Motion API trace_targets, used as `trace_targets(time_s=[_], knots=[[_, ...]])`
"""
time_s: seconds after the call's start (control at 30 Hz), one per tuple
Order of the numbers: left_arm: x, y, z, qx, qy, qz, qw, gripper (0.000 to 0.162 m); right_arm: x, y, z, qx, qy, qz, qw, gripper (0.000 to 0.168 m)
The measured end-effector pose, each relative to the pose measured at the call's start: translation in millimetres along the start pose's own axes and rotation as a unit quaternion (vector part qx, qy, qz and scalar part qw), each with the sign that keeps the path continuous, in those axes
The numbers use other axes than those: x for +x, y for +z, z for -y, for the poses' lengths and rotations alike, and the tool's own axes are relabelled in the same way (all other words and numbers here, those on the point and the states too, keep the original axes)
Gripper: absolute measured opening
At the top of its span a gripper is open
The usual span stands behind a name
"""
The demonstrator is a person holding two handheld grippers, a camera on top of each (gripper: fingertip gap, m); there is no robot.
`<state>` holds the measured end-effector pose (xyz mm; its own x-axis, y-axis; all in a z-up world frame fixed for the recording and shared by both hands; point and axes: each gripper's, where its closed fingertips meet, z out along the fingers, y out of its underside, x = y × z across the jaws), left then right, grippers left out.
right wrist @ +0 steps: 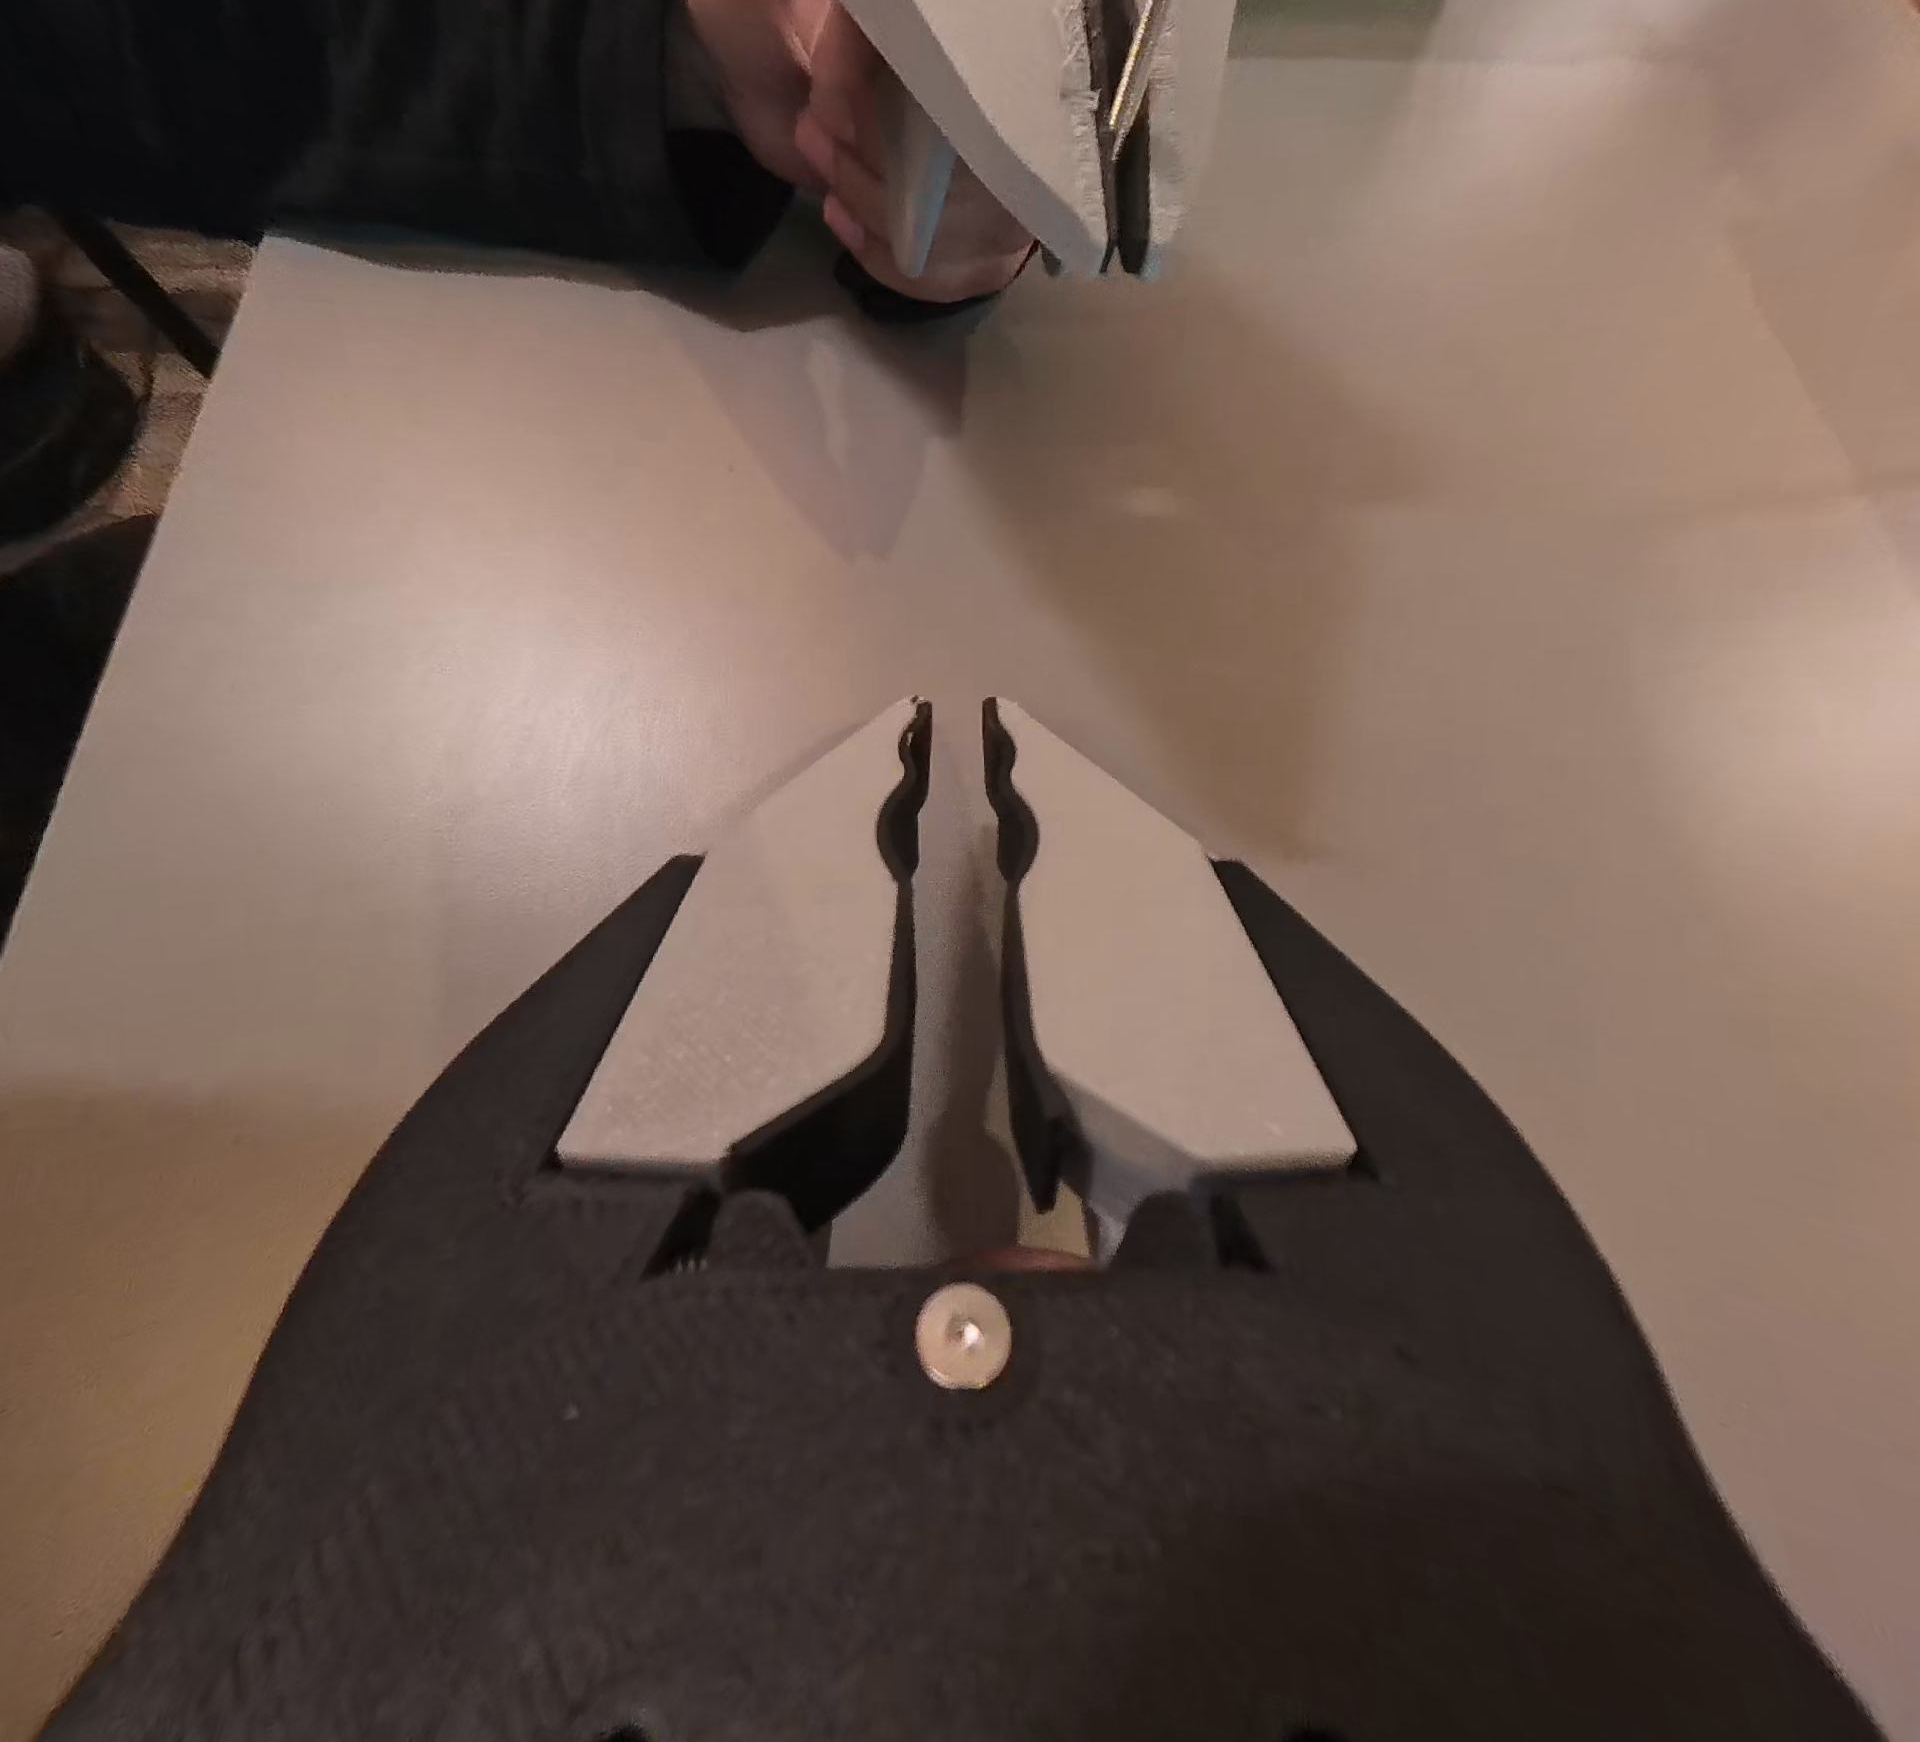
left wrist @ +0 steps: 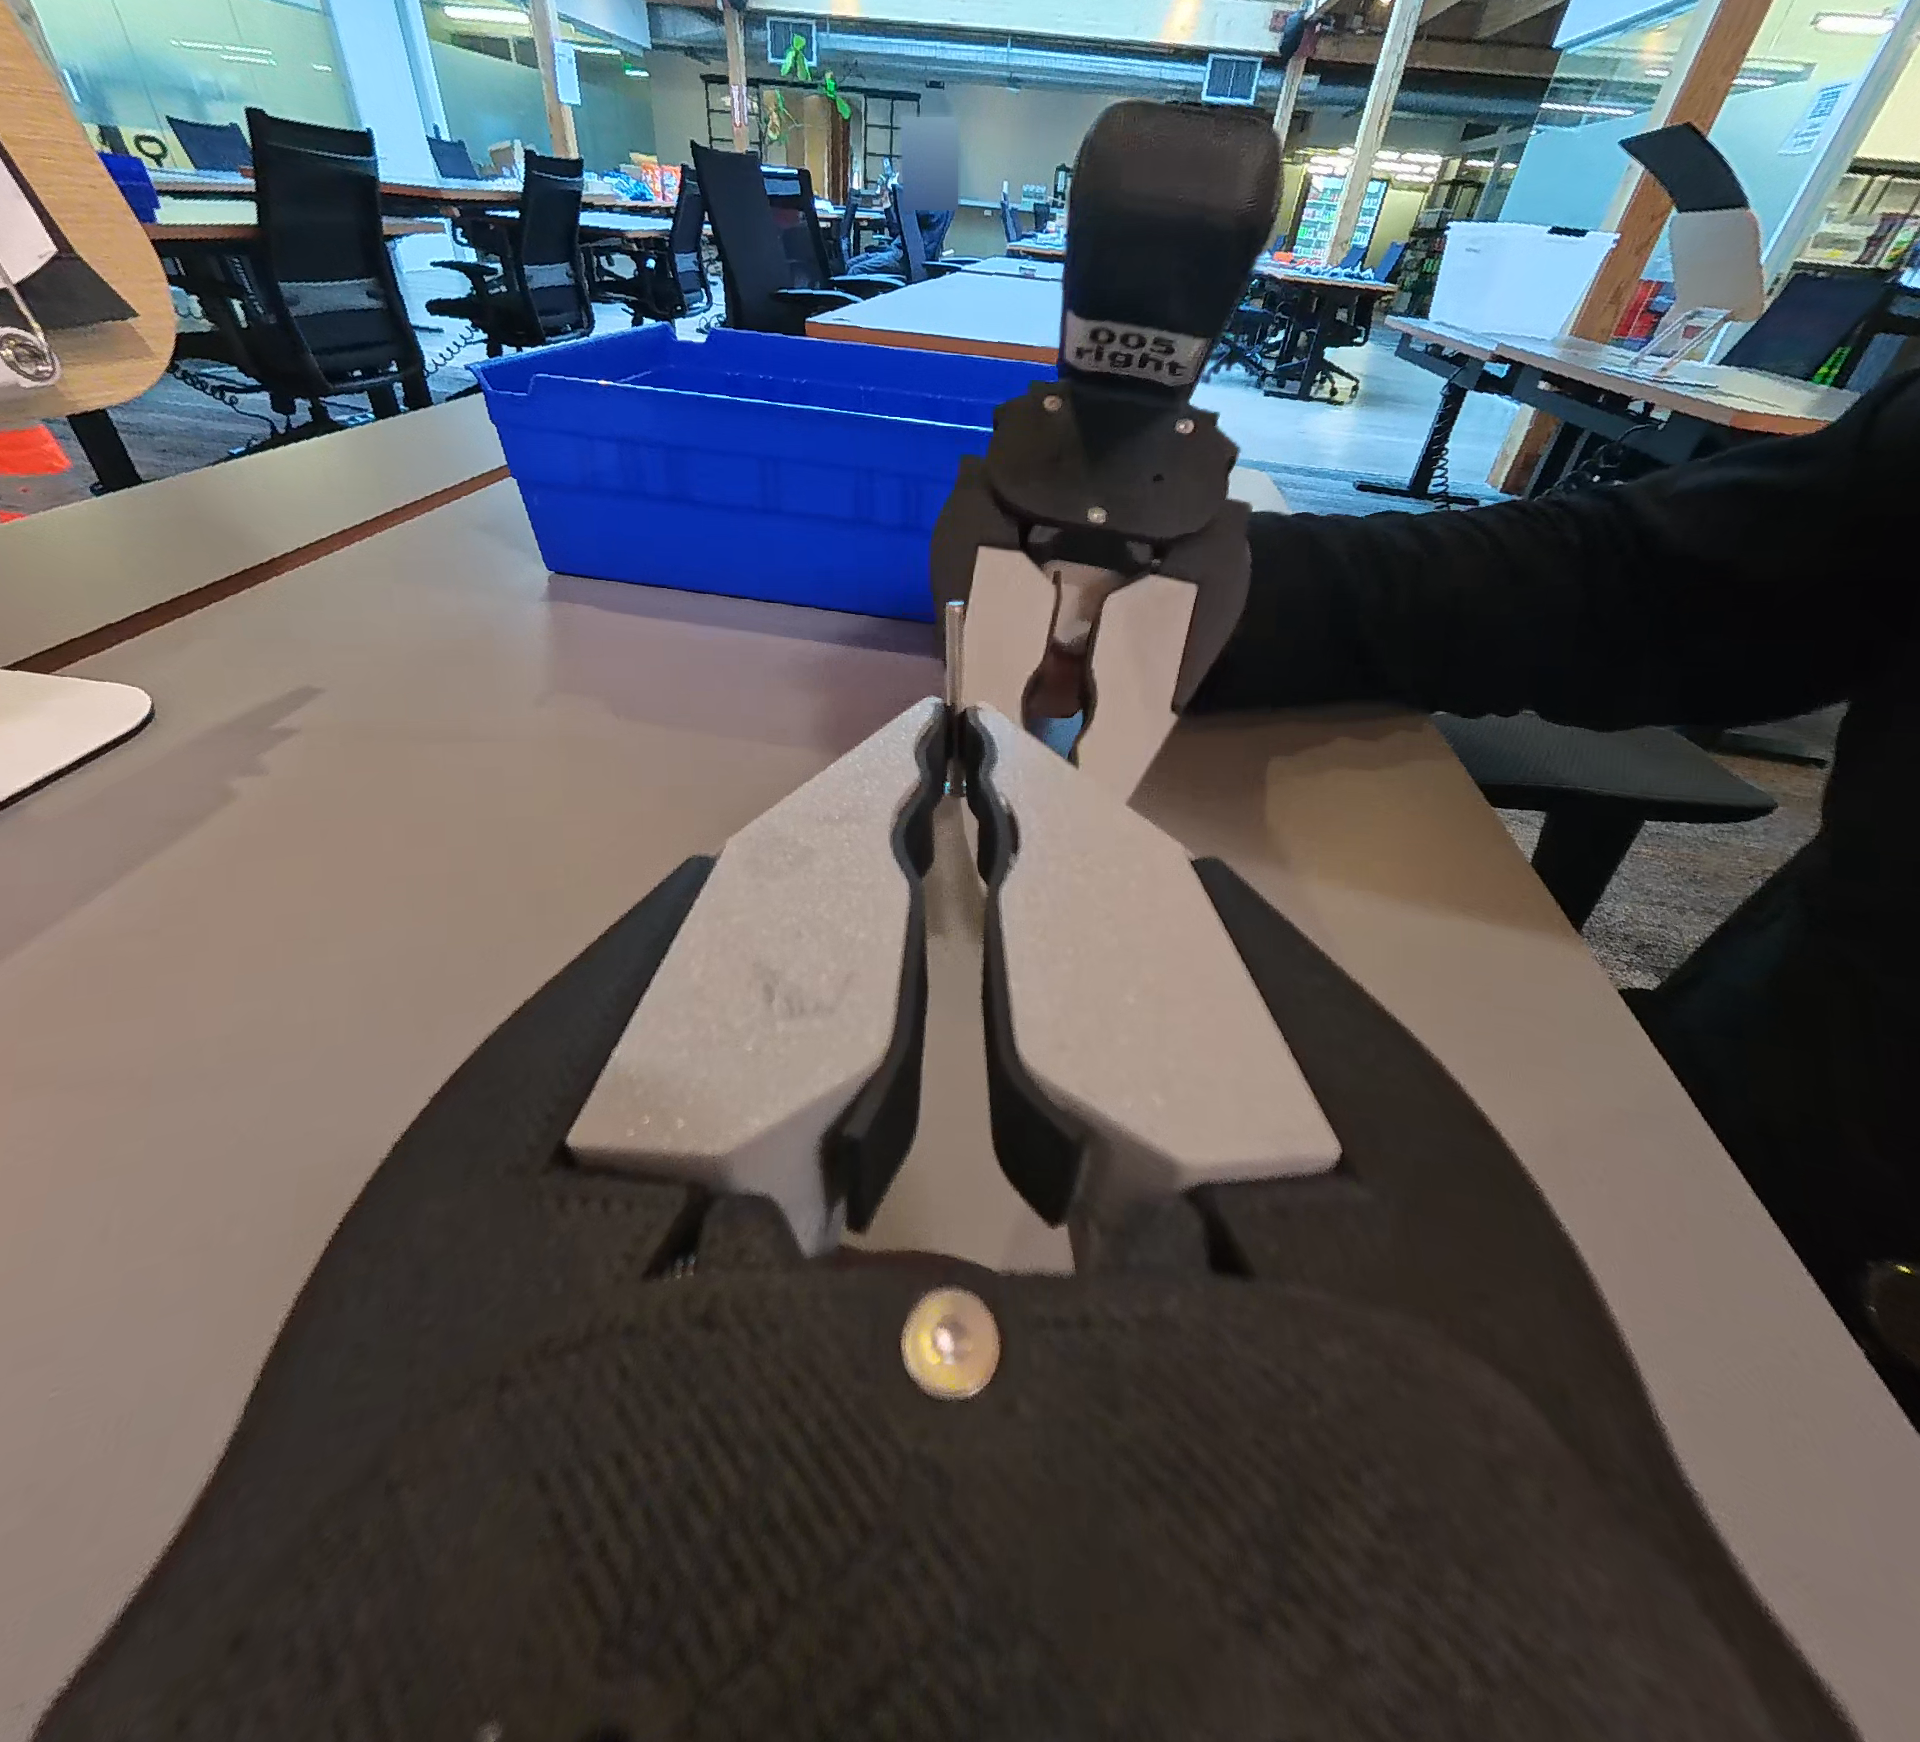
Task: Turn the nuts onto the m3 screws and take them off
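— Left wrist view: where is the screw [left wrist: 953, 666]?
— Upright, pinched between the left gripper [left wrist: 957, 728]'s closed fingers, above the bench [left wrist: 436, 757] near its right edge.
— And the right gripper [right wrist: 954, 705]?
— Fingers slightly apart, holding nothing, just beside the screw.

Shiny metal screw [left wrist: 953, 653], matt grey table [left wrist: 416, 757], glossy plastic bin [left wrist: 727, 466]

L cam looks across table [left wrist: 312, 861], R cam down at it; each sees other claw.
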<state>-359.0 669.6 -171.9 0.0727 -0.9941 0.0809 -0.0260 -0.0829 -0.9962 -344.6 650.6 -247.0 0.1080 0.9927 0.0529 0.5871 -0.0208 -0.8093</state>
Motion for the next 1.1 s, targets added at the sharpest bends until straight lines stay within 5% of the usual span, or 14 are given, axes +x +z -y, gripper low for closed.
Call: trace_targets(time_s=[0.47,1.1], knots=[[0,1,0,0.002,-0.004,-0.002,1.0,0.0,-13,22,-19,-0.059,-0.029,0.0,0.998,0.008],[2,1,0,-0.001,-0.001,-0.003,1.0,0.0,-15,22,-14,-0.044,-0.014,0.009,0.999,0.002]])
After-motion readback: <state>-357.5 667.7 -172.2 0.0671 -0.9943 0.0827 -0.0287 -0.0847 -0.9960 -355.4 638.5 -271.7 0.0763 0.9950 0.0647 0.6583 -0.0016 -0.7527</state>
